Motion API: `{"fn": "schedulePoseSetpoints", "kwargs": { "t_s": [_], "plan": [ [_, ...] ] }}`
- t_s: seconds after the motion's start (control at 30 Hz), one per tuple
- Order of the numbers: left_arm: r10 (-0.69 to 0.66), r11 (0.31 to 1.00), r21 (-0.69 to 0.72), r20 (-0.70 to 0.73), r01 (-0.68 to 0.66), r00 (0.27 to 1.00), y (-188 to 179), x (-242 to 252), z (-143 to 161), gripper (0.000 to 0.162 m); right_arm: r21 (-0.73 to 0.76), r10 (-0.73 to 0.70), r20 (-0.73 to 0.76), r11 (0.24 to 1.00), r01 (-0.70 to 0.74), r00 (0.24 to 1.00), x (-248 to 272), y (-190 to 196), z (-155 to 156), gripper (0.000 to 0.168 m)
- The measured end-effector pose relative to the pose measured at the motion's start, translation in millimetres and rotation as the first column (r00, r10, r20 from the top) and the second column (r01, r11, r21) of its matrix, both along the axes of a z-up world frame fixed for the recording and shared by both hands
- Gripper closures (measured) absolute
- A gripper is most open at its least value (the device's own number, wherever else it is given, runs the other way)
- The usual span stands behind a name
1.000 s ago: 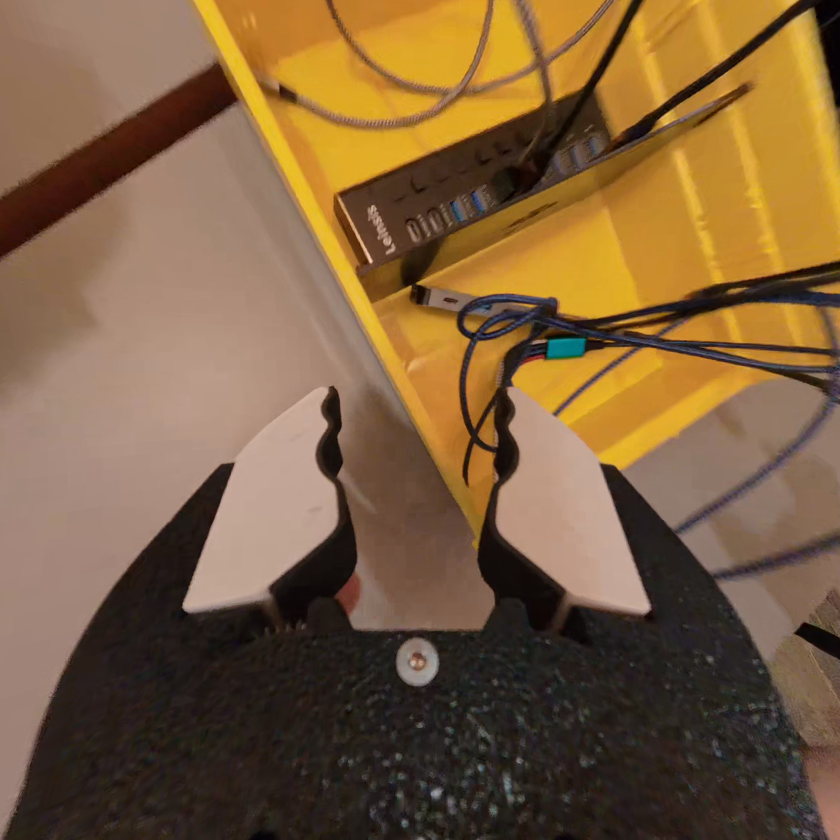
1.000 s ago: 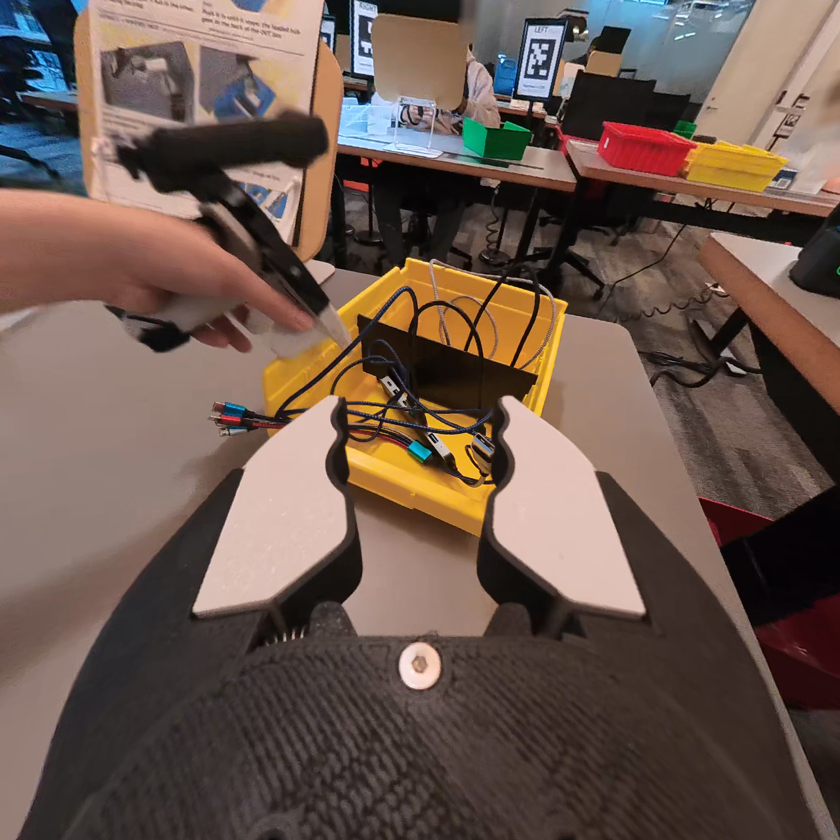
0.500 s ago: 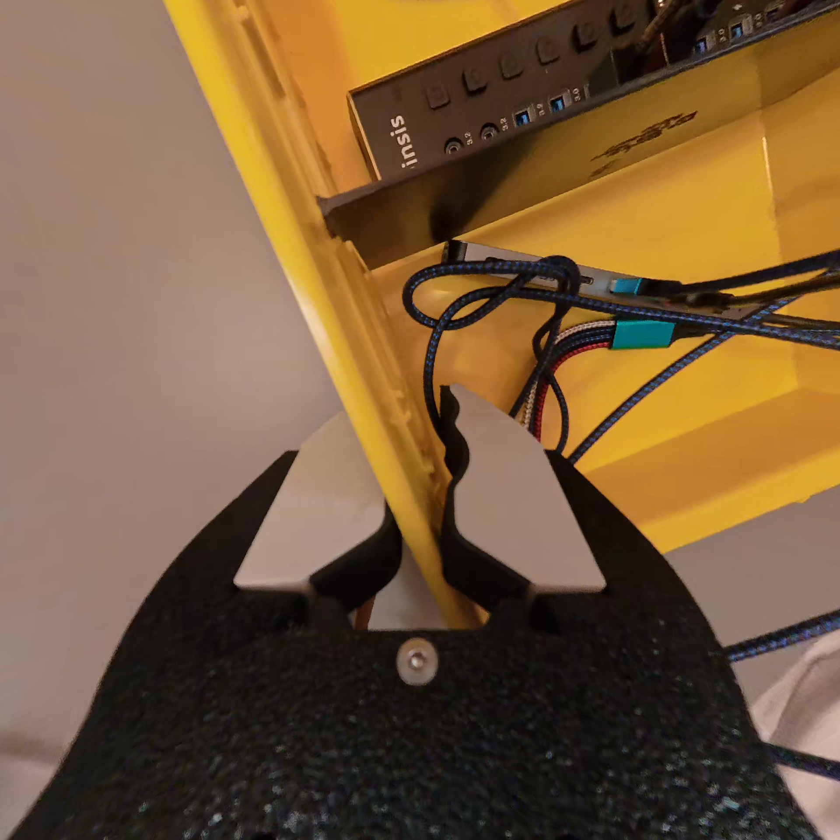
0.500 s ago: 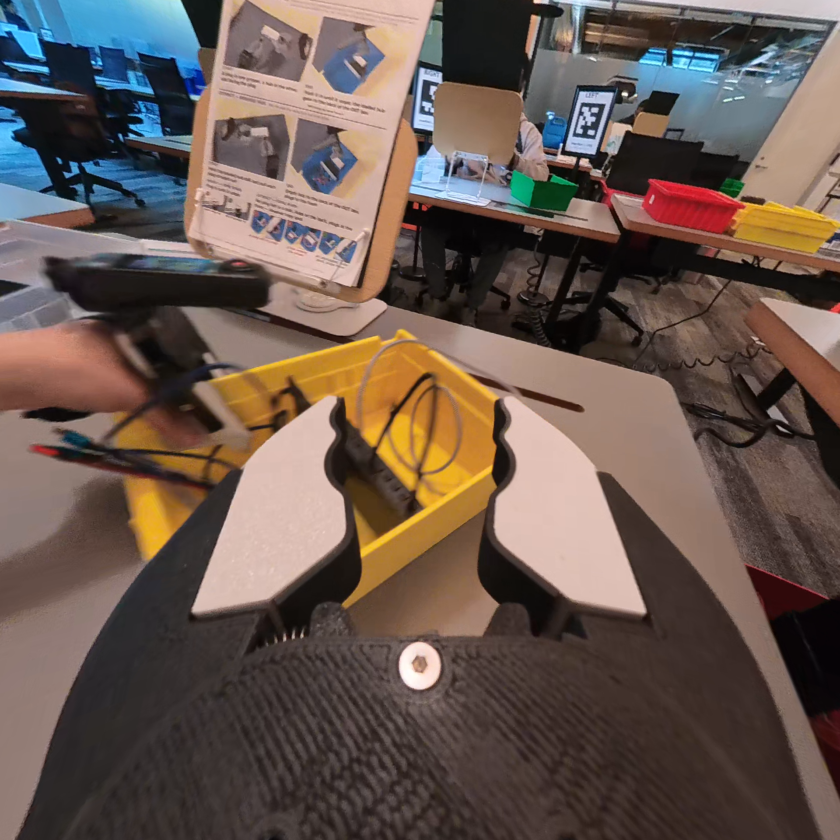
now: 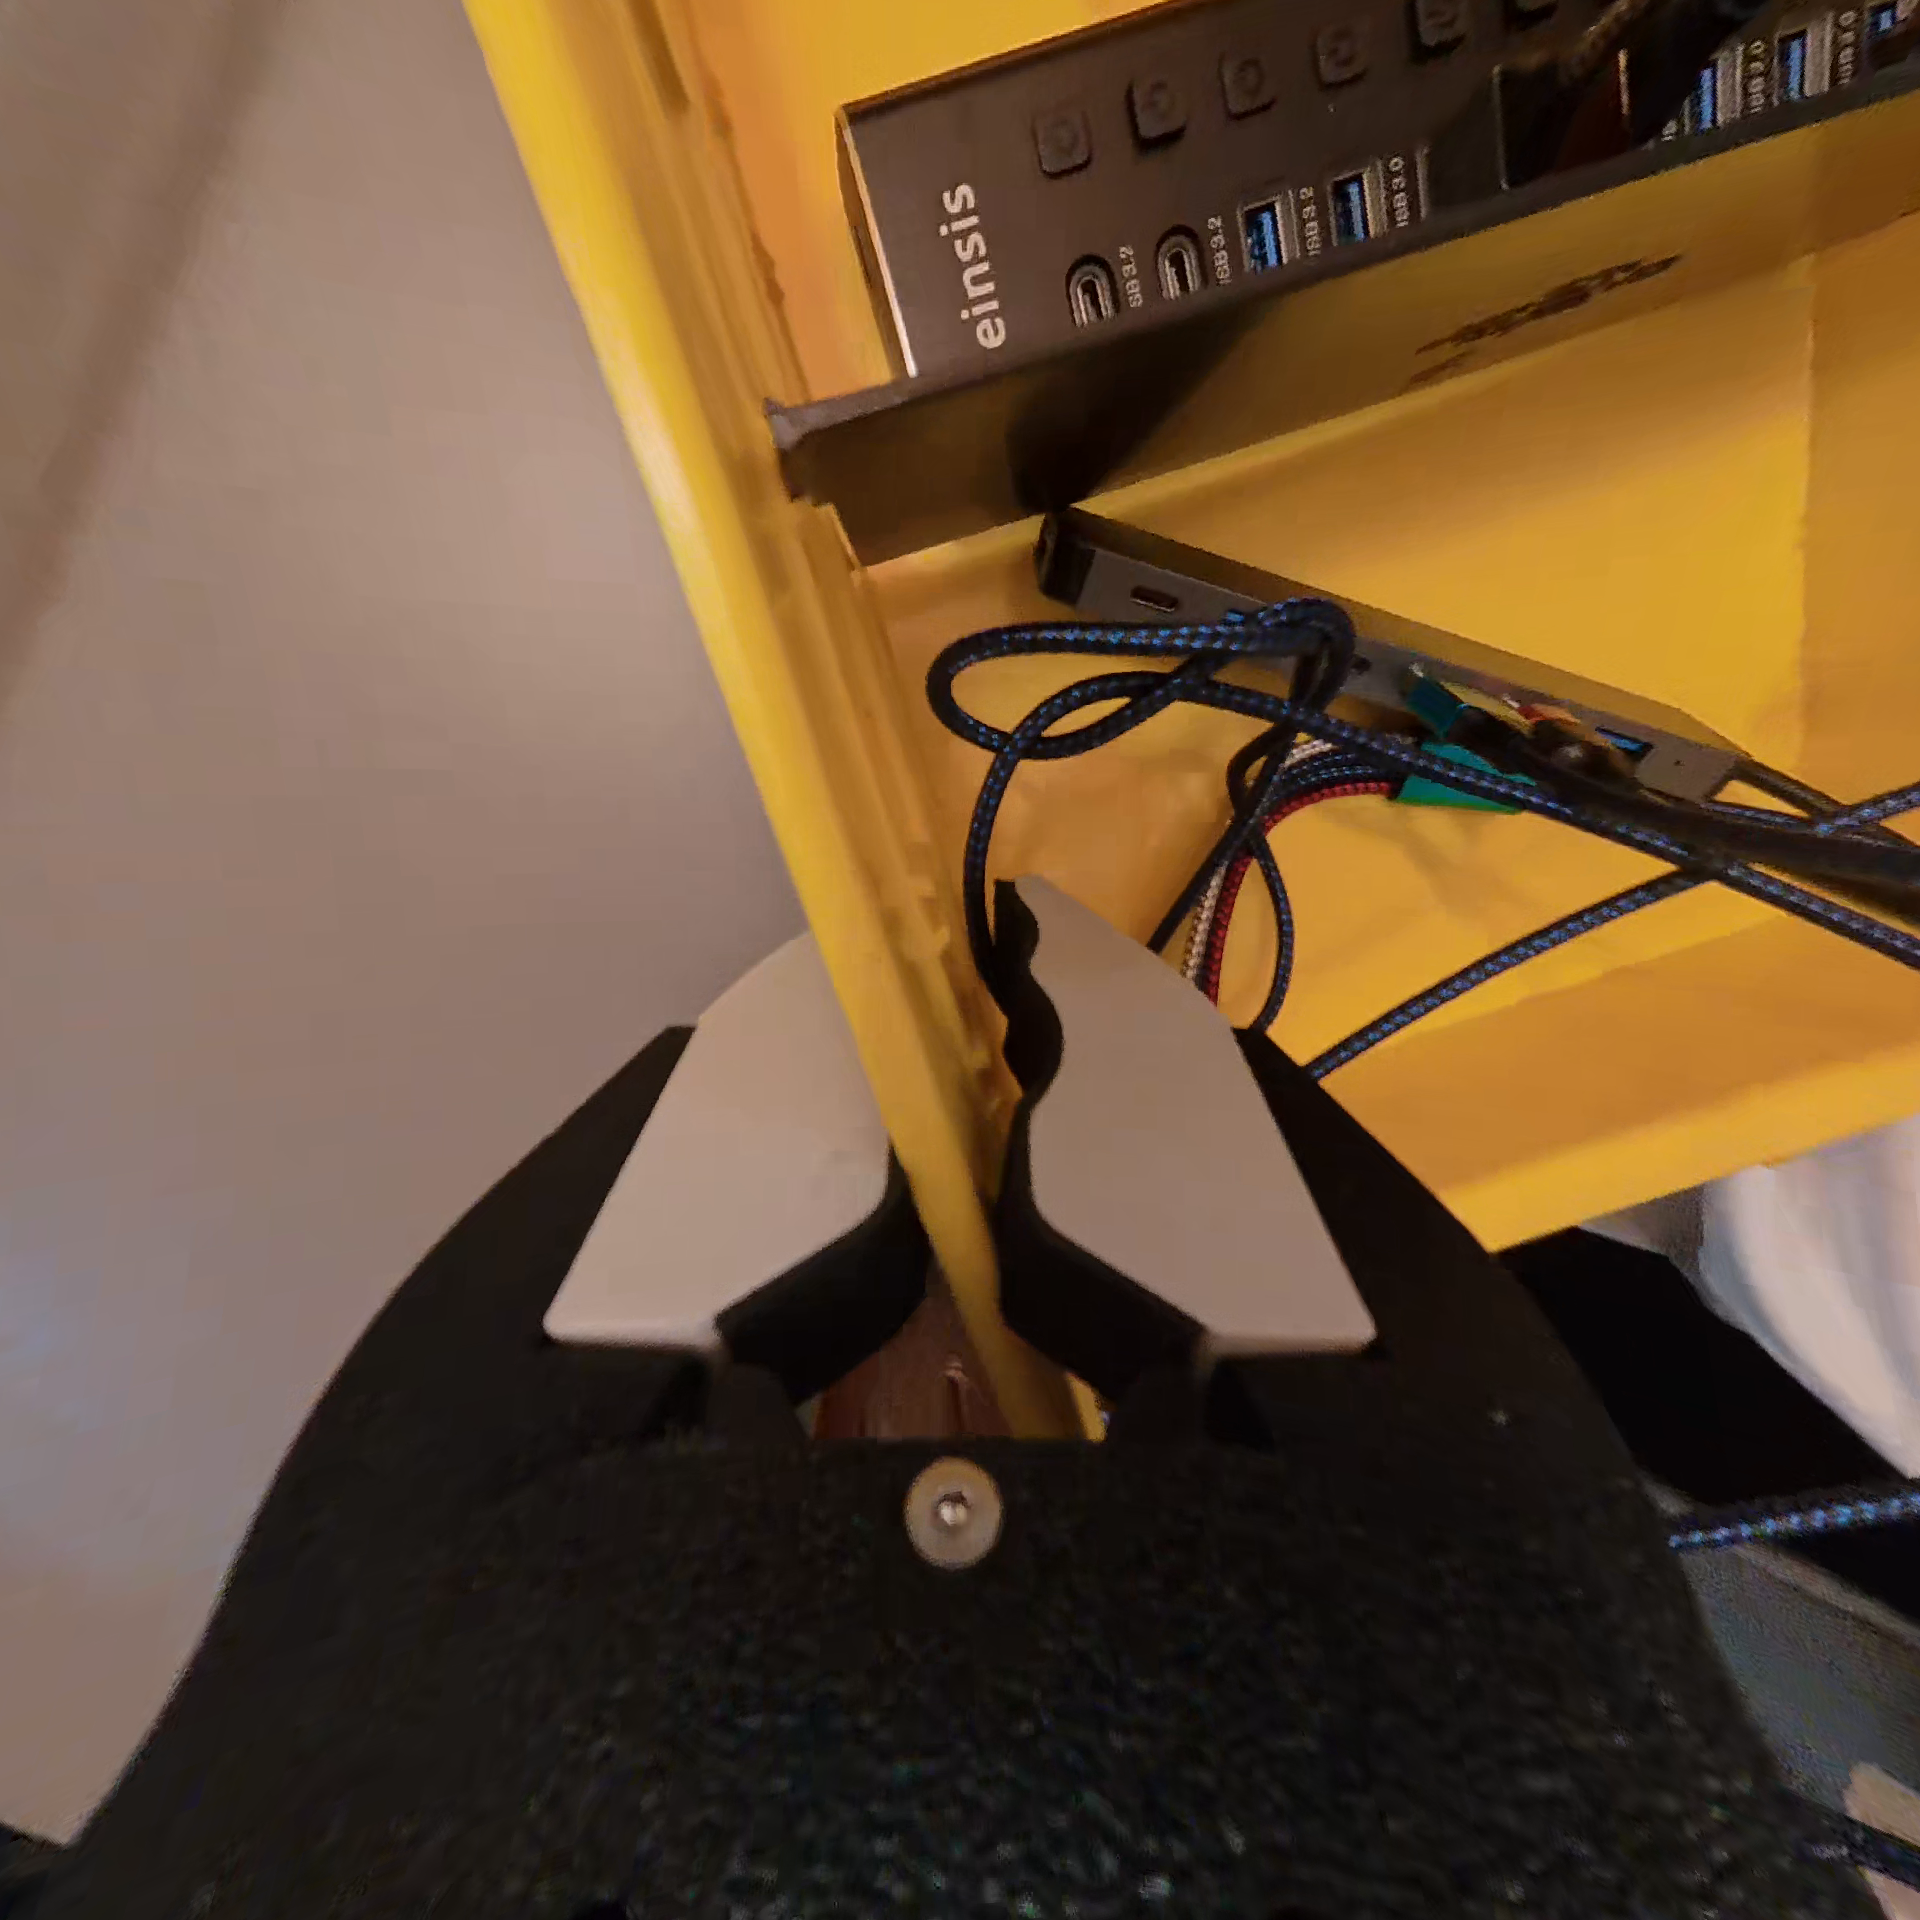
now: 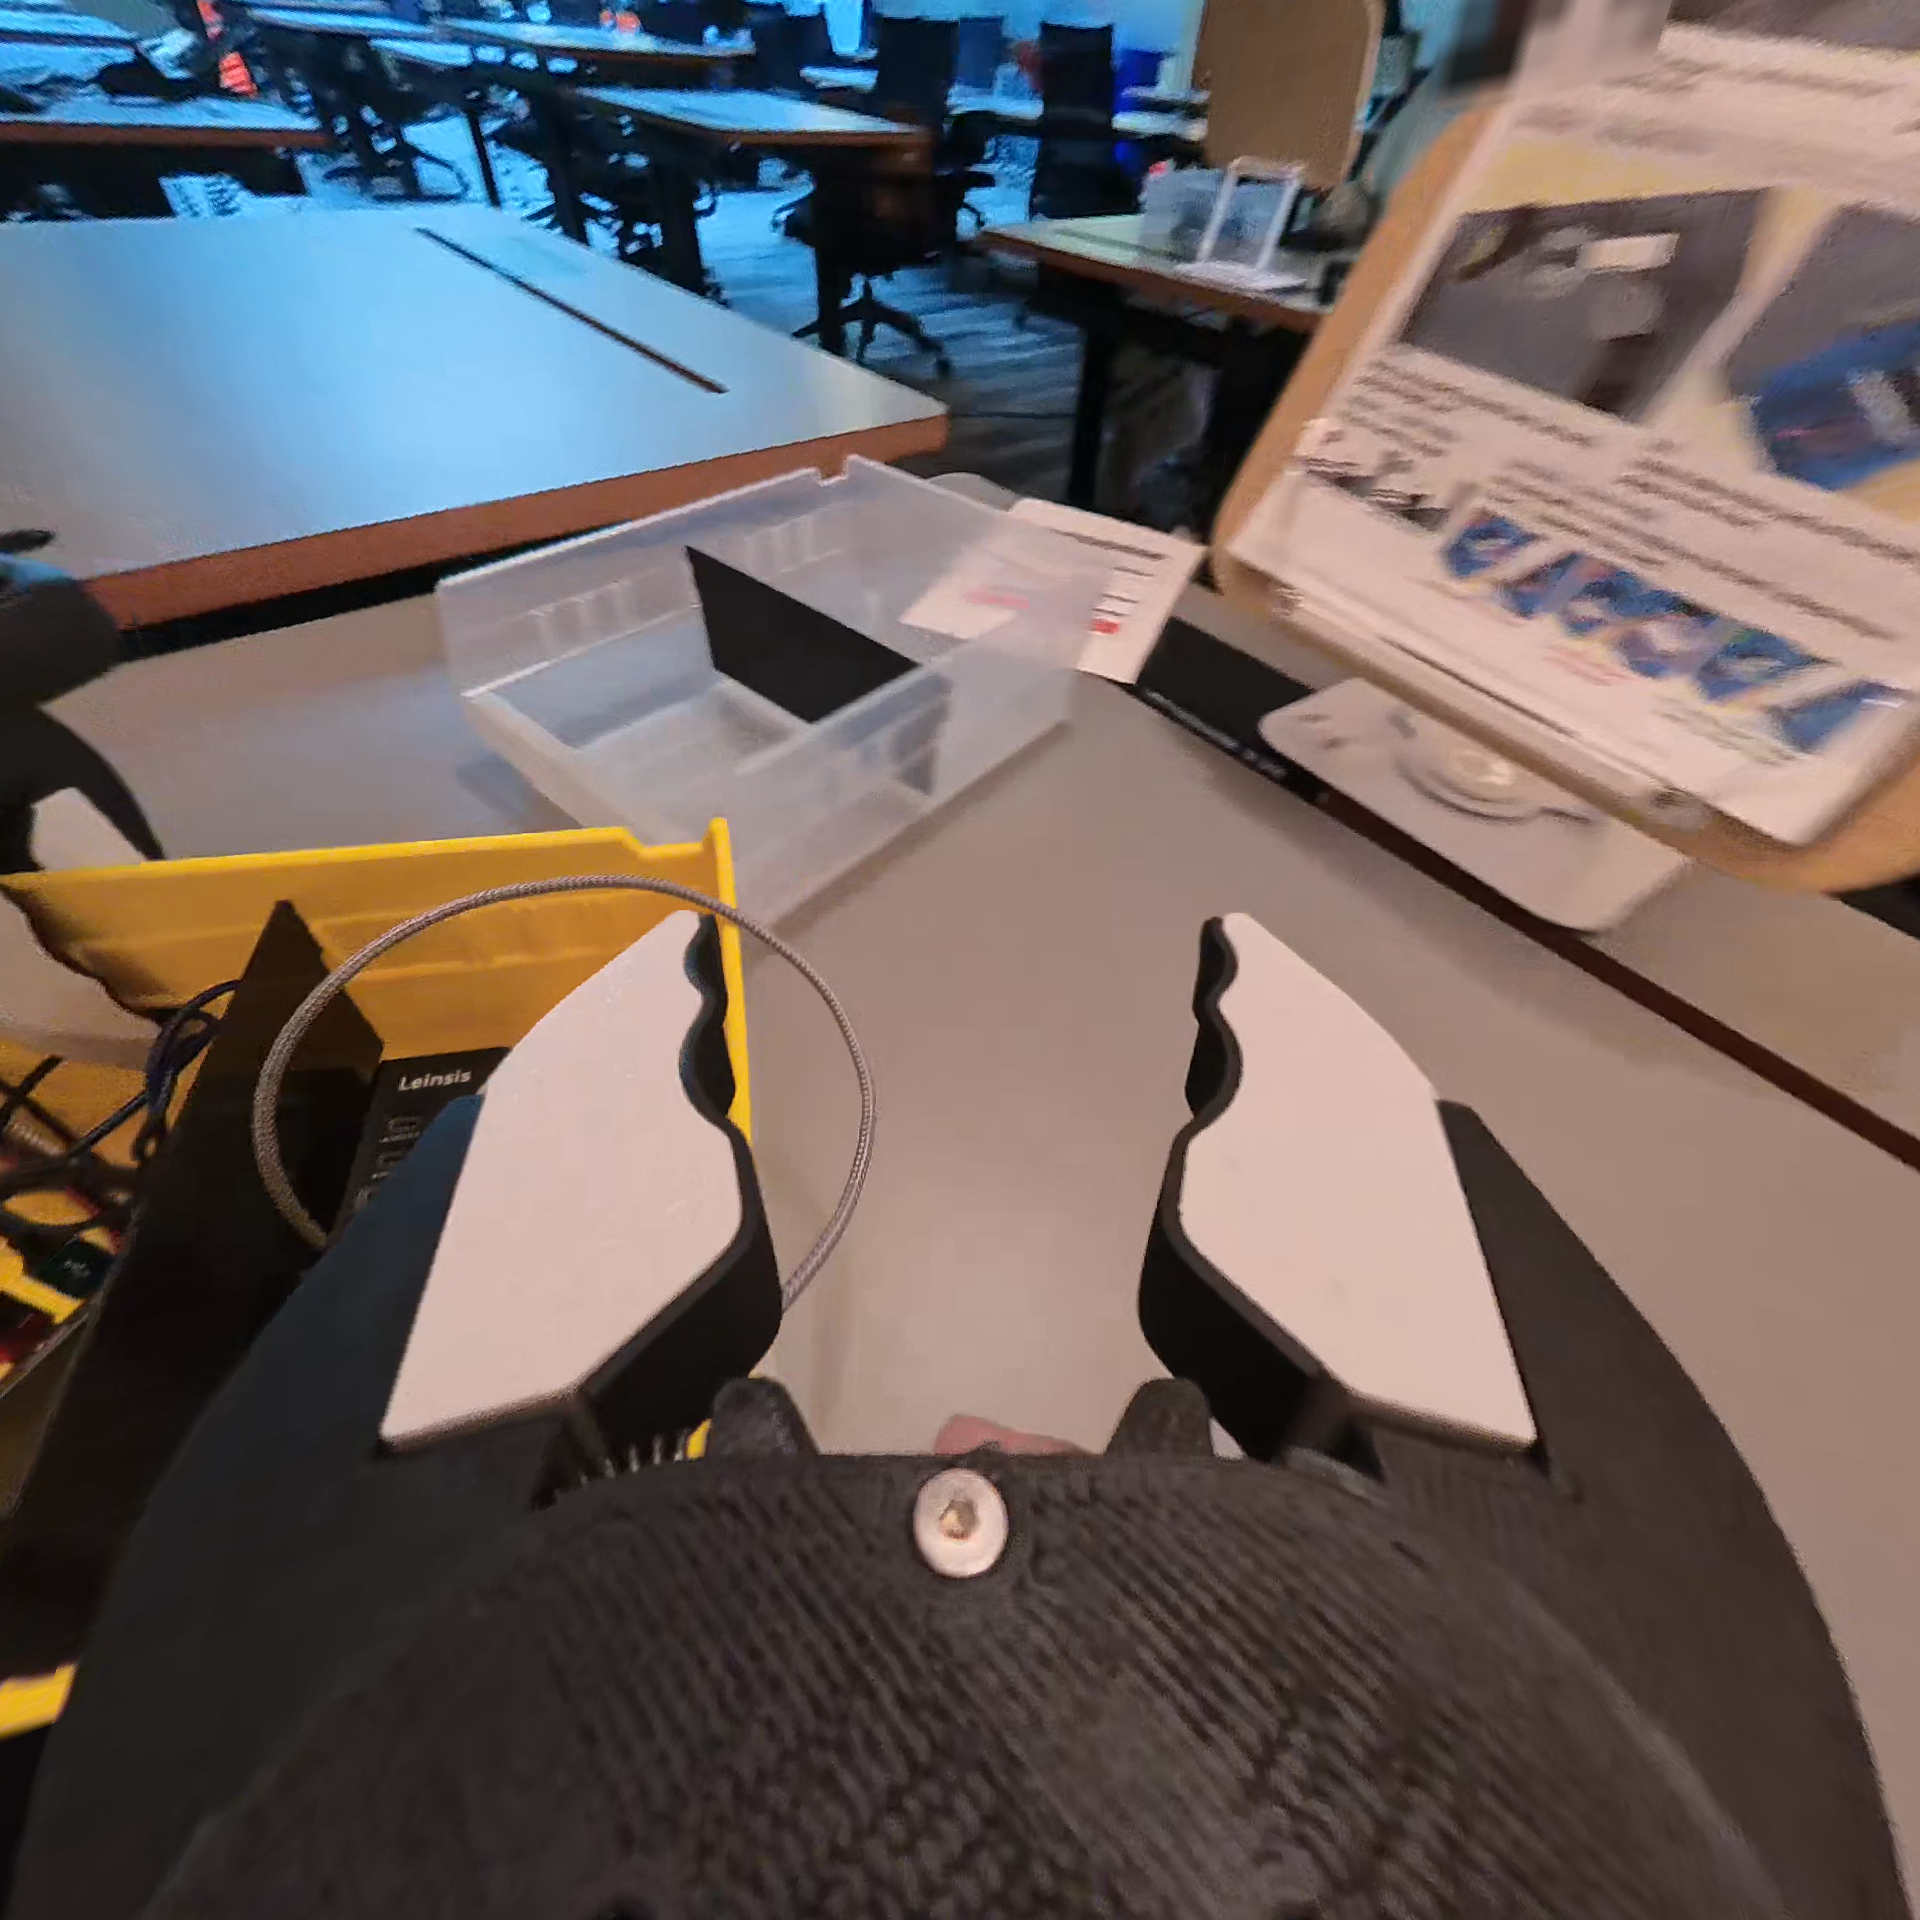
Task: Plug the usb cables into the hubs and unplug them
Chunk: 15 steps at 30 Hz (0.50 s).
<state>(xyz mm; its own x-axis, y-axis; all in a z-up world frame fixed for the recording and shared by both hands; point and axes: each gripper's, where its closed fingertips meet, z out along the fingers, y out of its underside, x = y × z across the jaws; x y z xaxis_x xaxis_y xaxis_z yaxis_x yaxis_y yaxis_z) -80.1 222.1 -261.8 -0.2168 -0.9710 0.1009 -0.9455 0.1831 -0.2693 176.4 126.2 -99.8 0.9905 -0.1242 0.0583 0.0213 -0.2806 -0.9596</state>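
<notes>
Left gripper (image 5: 940,997) has clamped the yellow bin (image 5: 831,831) wall; right gripper (image 6: 951,1023) gapes empty.

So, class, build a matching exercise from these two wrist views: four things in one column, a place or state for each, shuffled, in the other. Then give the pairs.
Column one:
1. left gripper
2. right gripper
3. black multi-port hub
4. clear plastic bin

Column two:
A. stands on the table beyond the yellow plastic bin
B. open, holding nothing
C. shut on the yellow bin's side wall
D. lies behind the black divider inside the yellow bin

Pairs: 1-C, 2-B, 3-D, 4-A
</notes>
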Motion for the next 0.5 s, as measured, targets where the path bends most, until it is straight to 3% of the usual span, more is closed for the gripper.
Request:
{"fn": "schedulePoseSetpoints", "kwargs": {
  "t_s": [0.17,0.27,0.4,0.5],
  "plan": [
    [0.177,0.984,0.000,-0.007,-0.177,0.984,37,-71,1,0.152,-0.088,0.057,-0.156,0.994,-0.071,0.986,-44,96,-27,0.073],
    [0.282,0.959,0.003,-0.009,-0.282,0.959,55,-107,1,0.152,-0.134,0.005,-0.193,0.991,-0.031,0.981,-52,142,-50,0.074],
    [0.384,0.923,-0.004,-0.031,-0.385,0.923,79,-146,1,0.152,-0.209,-0.121,-0.218,0.975,0.074,0.969,-40,189,-83,0.075],
    [0.452,0.892,-0.005,-0.052,-0.453,0.891,97,-172,1,0.153,-0.290,-0.121,-0.228,0.956,0.051,0.966,-40,212,-109,0.084]
  ]
}}
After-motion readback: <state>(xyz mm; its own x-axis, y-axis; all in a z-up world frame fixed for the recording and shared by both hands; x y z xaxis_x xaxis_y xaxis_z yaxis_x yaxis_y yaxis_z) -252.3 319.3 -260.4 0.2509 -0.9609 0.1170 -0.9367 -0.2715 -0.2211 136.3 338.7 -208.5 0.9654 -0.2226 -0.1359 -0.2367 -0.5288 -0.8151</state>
